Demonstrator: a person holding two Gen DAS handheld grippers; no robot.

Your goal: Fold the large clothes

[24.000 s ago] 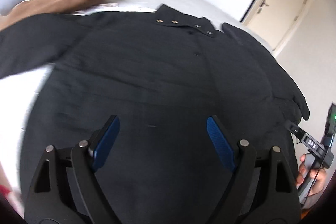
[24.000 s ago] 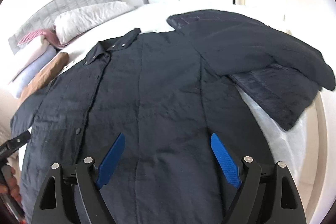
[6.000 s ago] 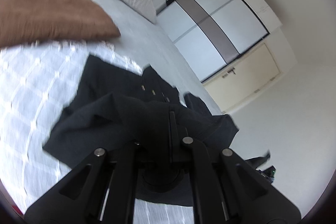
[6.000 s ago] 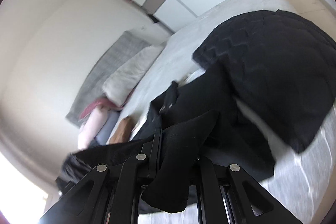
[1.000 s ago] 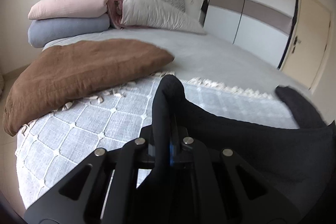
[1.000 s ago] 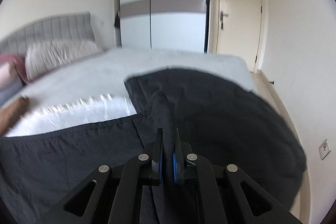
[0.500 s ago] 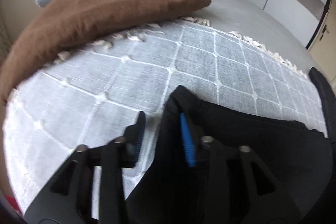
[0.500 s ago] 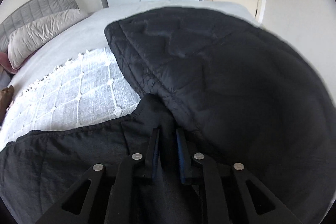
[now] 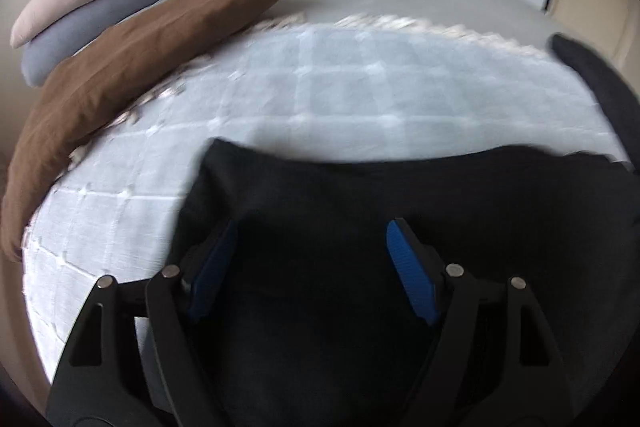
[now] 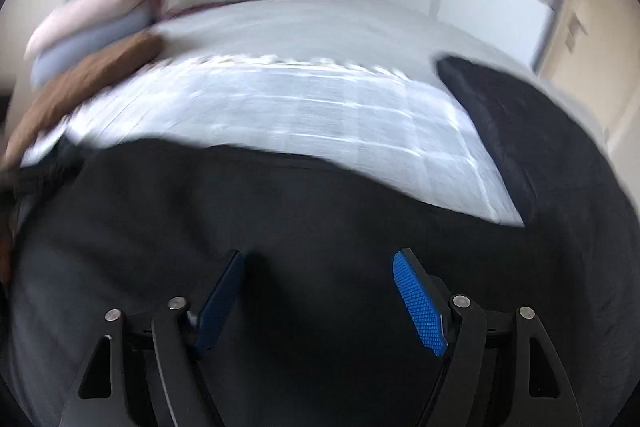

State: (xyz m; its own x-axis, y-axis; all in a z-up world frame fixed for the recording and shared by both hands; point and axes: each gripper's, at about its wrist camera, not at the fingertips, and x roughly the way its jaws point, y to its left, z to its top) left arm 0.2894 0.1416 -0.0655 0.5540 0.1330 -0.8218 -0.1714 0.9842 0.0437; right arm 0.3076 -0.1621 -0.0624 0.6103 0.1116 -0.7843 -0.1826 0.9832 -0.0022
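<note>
The left gripper [image 9: 308,263] hangs spread wide over the black coat [image 9: 400,211], its blue ribbed pads [image 9: 410,287] holding nothing. In this left wrist view the coat lies folded at the near edge of the bed, its far fold line straight across the pale checked bedspread [image 9: 320,87]. The cloth looks matte, soft and slightly quilted. A long brown cushion [image 9: 140,47] lies toward the bed's left edge, with pink and grey-blue pillows [image 9: 88,3] stacked at the headboard end.

In the right wrist view, which is blurred, the right gripper [image 10: 320,279] is equally spread and empty above the same coat [image 10: 280,227]. A second dark quilted garment [image 10: 540,131] lies at the bed's right edge, touching or overlapping the coat there.

To finish this fold well, I would press both corners flat, check the edges align, then take the next pinch at a side edge, catching every layer.
</note>
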